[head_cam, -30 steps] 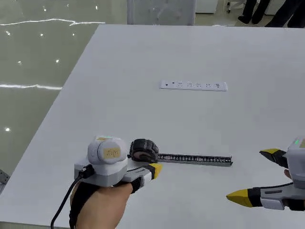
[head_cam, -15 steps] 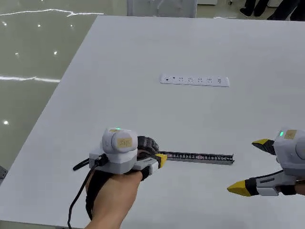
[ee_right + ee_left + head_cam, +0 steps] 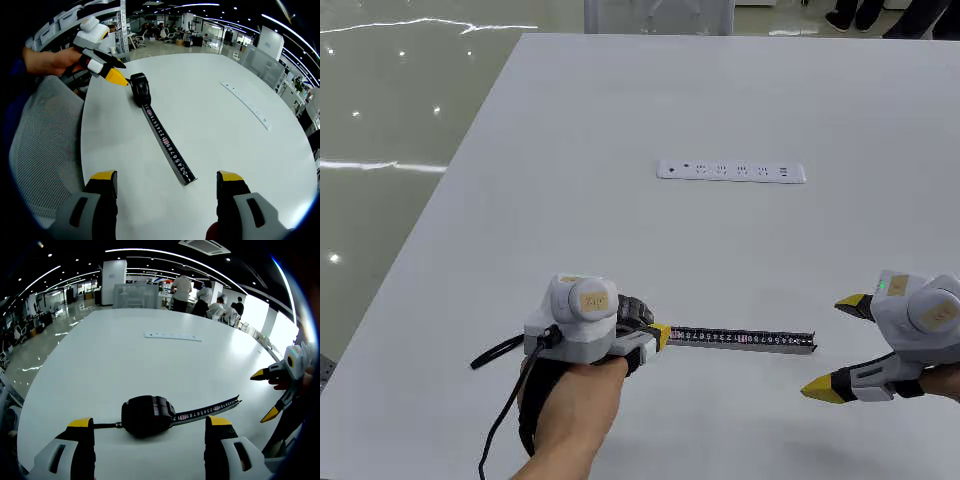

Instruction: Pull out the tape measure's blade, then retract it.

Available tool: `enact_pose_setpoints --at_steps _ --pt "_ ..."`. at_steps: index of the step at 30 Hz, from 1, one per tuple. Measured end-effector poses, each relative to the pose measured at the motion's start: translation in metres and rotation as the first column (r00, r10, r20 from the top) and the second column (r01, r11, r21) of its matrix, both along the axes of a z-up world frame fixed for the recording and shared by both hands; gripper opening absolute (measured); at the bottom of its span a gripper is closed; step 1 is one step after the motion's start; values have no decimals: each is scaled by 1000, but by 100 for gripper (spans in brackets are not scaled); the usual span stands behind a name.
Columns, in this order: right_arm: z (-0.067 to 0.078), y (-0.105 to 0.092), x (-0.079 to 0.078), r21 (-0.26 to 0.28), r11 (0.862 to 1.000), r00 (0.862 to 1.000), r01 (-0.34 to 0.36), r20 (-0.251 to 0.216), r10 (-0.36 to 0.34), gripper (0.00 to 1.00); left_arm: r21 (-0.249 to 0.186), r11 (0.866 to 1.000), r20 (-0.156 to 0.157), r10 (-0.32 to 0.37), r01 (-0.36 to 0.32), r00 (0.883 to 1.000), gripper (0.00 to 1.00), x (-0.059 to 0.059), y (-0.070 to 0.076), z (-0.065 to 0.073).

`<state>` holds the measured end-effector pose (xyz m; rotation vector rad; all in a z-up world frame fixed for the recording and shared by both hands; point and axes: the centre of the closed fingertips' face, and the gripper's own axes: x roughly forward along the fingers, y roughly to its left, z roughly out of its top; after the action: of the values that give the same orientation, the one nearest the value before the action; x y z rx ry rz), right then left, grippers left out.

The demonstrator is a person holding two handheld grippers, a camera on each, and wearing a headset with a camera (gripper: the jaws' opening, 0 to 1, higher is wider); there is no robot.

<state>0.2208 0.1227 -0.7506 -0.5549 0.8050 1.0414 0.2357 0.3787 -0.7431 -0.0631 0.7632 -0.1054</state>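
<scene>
Right gripper [image 3: 823,346] nearer, black tape measure [image 3: 148,415], blade [image 3: 207,410] extended flat

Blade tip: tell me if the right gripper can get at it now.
Probably yes: the right gripper stands open just beyond the blade tip, with bare table between them.

A wide white table [image 3: 600,110] carries a power strip [image 3: 731,171]; the glossy floor [image 3: 390,110] reflects ceiling lights [image 3: 150,250].

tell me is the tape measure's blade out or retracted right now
Out. The blade stretches flat across the white table from the black case, with its numbered markings showing.
</scene>
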Motion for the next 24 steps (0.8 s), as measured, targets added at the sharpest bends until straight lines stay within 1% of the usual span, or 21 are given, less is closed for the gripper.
enact_pose_setpoints --at_steps 2,3,5,6,8,9,11,12,13,14,15,18,19,20,22,24 --pt "-6 -1 3 -12 1000 1000 -9 -7 9 76 -1 1000 -9 6 -6 1000 86 1 0 -4" --pt "-9 -1 6 -16 1000 1000 -13 -7 13 75 -8 1000 -13 12 -12 1000 86 2 -1 -6" --pt "-16 -3 10 -25 999 999 -40 -7 39 72 -5 1000 -15 17 -17 1000 86 3 -1 -10" --pt "-20 -4 13 -32 999 999 -42 -10 42 71 -6 1000 -21 17 -18 1000 86 4 -2 -12" --pt "-23 -5 13 -44 997 998 -62 -22 61 68 -7 1000 -29 22 -22 999 85 5 -1 -16" --pt "-27 -5 14 -47 996 996 -80 -33 79 65 -8 1000 -27 25 -25 999 85 6 -1 -18" --pt "-35 -6 14 -70 991 993 -111 -55 107 63 -19 999 -38 35 -36 999 85 7 -1 -22" --pt "-37 -6 14 -78 989 991 -122 -58 117 62 -13 999 -42 38 -39 998 85 8 0 -24" --pt "-40 -7 14 -92 986 989 -139 -62 134 62 -25 999 -52 45 -46 998 85 9 0 -27" --pt "-43 -7 14 -102 983 987 -153 -66 146 61 -32 998 -54 49 -51 997 85 10 0 -28" --pt "-46 -8 14 -114 978 983 -176 -71 169 60 -32 998 -59 54 -56 997 85 10 0 -30" --pt "-51 -10 15 -135 969 977 -207 -76 198 57 -31 998 -61 59 -61 996 84 12 1 -32" --pt "-53 -9 16 -144 964 974 -221 -77 212 56 -29 998 -57 61 -62 997 84 13 1 -34" --pt "-55 -10 16 -159 955 967 -252 -78 242 54 -23 998 -60 62 -63 996 83 14 1 -36" --pt "-58 -10 16 -169 949 963 -268 -82 257 52 -27 997 -68 65 -67 996 83 15 2 -39" --pt "-61 -11 16 -176 937 952 -303 -86 292 49 -29 997 -65 70 -72 995 83 17 1 -40"
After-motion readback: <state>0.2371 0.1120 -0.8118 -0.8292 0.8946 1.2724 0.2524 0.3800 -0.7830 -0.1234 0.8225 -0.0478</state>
